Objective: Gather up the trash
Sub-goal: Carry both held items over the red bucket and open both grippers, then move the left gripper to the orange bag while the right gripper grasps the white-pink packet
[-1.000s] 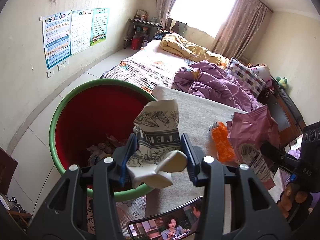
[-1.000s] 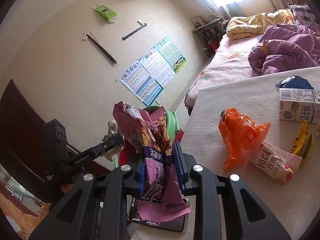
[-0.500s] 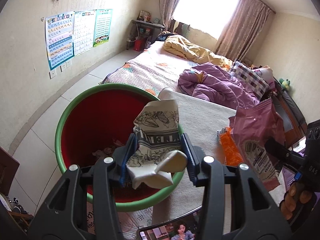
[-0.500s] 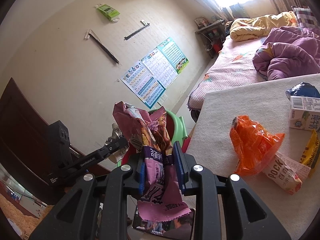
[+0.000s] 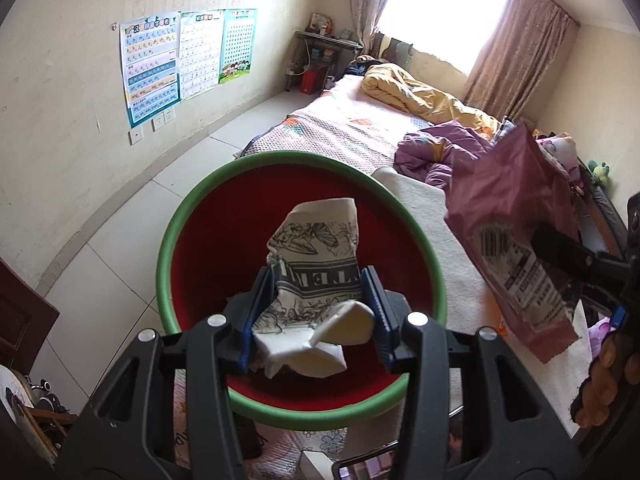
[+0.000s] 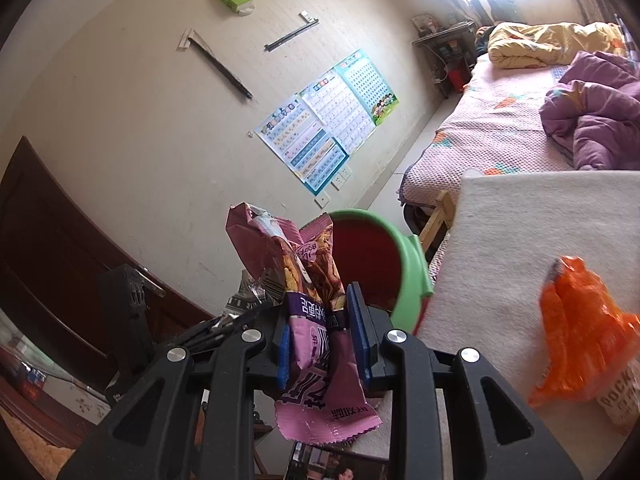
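Note:
My left gripper [image 5: 316,316] is shut on a crumpled white carton with black print [image 5: 316,272] and holds it above the red bin with a green rim [image 5: 208,220]. My right gripper [image 6: 320,332] is shut on a purple snack bag [image 6: 316,320], held just left of the table edge, with the bin [image 6: 408,264] beyond it. The purple bag also shows at the right of the left wrist view [image 5: 508,216]. An orange wrapper [image 6: 580,320] lies on the beige table cover [image 6: 520,232].
A bed with purple [image 5: 432,148] and yellow [image 5: 420,92] quilts lies beyond the table. Posters [image 5: 180,56] hang on the left wall. A dark wooden door [image 6: 48,248] stands left. A phone [image 6: 336,464] lies under my right gripper. Another wrapper [image 6: 616,400] lies under the orange one.
Both grippers have moved left towards the bin. The carton now hangs over the bin's opening and the purple bag has come closer to the bin's rim. The grips have not changed.

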### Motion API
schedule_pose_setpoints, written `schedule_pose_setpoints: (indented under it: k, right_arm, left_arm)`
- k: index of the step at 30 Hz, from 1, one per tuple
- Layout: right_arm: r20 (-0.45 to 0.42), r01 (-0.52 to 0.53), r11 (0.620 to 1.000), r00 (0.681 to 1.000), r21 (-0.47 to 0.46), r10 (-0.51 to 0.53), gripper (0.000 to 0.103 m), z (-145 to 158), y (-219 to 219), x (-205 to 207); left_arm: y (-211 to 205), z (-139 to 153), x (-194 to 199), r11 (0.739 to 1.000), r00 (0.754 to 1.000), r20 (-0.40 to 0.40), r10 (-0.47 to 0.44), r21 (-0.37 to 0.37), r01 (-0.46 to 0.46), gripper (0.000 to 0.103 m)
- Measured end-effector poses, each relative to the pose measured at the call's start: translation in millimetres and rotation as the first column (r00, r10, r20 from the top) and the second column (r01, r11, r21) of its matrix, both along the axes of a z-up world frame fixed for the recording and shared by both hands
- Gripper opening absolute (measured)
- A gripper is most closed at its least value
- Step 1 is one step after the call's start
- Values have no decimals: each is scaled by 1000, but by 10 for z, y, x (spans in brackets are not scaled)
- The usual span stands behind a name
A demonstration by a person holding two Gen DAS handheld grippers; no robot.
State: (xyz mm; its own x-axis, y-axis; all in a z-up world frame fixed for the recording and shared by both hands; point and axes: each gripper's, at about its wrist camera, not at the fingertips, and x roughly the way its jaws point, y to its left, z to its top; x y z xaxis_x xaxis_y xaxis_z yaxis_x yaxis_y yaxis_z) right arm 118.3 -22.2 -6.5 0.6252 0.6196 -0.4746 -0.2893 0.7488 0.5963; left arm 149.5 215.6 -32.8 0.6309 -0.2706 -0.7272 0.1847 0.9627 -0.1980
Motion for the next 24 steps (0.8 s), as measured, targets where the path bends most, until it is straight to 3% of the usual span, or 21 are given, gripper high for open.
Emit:
schedule_pose_setpoints:
  k: [9,11,13,16,19,24]
  right_arm:
    - [-8,-39,999,999,-13,39,26,14,306,233]
    - [-12,-20,1000,1000,-12,20,36,-6,304,241]
    - [-17,-10,1000,1000,2,10,40,-18,281,252]
    - [-12,7,1000,1000,4,-7,43,-17,210,209]
    - [-12,26,999,1000,19,-26,52,-18,114,156]
    - [0,50,999,999,12,-50,54,19,-74,-19]
  left_arm:
    - [94,-39,52,999,999,-10,39,8,-39,44]
    - [109,-56,68,998,998,-16,58,13,-57,48]
    - [147,-66,70,997,997,-14,79,6,-79,62]
    - [180,-86,51,995,995,-17,98,6,-98,63]
    - [159,-101,20,995,995,-20,102,12,-102,64]
    - [34,-79,-29,995,995,-13,97,1,-97,64]
